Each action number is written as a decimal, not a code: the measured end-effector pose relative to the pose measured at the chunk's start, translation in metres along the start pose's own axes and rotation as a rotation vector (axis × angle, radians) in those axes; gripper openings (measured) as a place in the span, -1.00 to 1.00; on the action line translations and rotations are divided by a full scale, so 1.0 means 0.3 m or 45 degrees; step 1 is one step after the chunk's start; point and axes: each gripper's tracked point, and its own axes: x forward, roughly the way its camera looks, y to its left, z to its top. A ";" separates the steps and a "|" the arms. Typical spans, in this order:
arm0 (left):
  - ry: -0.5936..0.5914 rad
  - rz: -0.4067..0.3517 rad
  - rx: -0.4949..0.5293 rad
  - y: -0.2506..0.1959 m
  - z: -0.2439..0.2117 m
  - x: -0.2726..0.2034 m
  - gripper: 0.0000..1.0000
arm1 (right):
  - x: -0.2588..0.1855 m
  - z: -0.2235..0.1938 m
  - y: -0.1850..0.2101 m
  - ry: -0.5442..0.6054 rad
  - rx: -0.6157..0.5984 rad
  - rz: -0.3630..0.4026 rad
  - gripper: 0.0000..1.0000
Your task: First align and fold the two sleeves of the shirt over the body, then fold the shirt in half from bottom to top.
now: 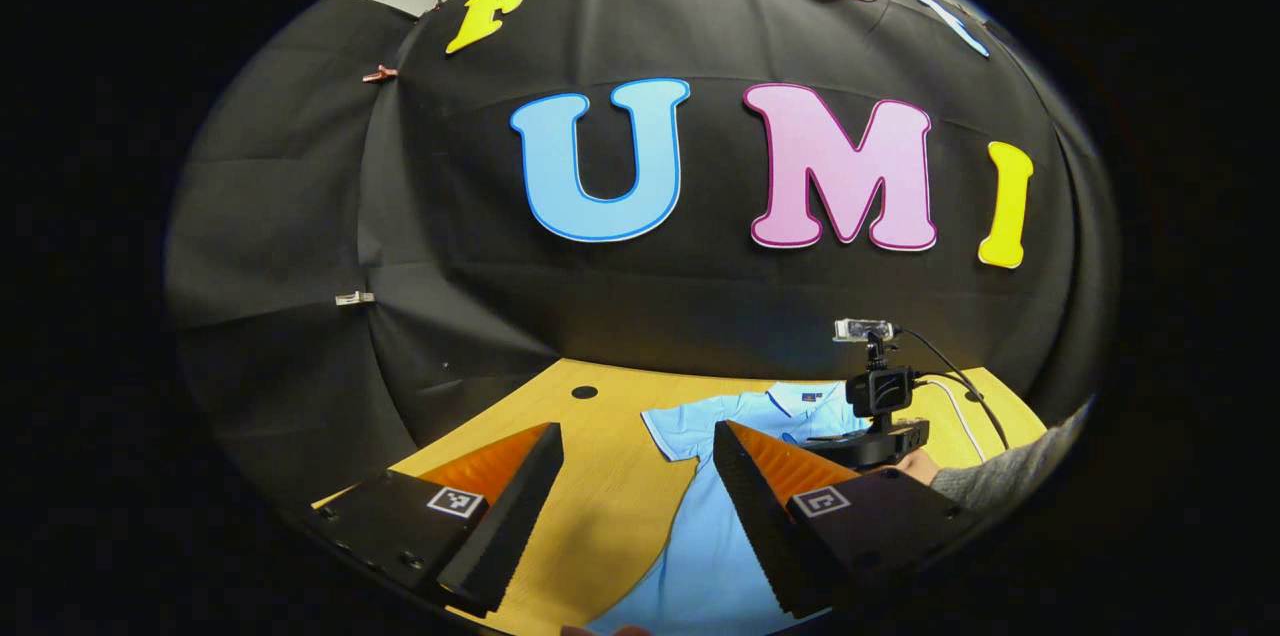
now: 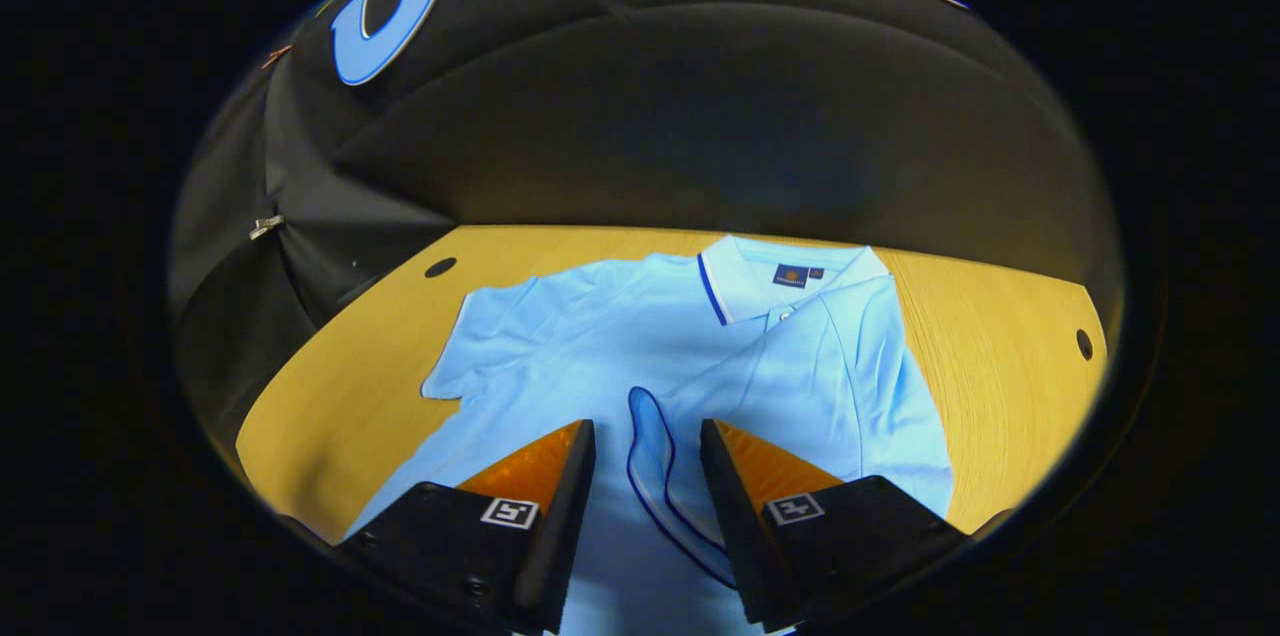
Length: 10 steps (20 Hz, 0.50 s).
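Soft pale-blue shirt (image 2: 600, 346) lies flat on the wood-grain tabletop (image 2: 340, 386); right gripper (image 2: 648, 456) and left gripper (image 1: 640, 476) gape wide, empty.

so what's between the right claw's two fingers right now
In the right gripper view, the right claw is open over the shirt; the folded-in sleeve's dark-trimmed cuff lies between its fingers, not pinched.

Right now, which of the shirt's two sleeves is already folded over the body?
The sleeve with the dark-trimmed cuff, lying on the shirt between the right gripper fingers. The other sleeve lies spread flat on the table.
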 end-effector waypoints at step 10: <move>0.196 -0.120 -0.166 -0.070 -0.131 0.386 0.93 | -0.434 0.282 0.013 -0.461 -0.118 -0.037 0.51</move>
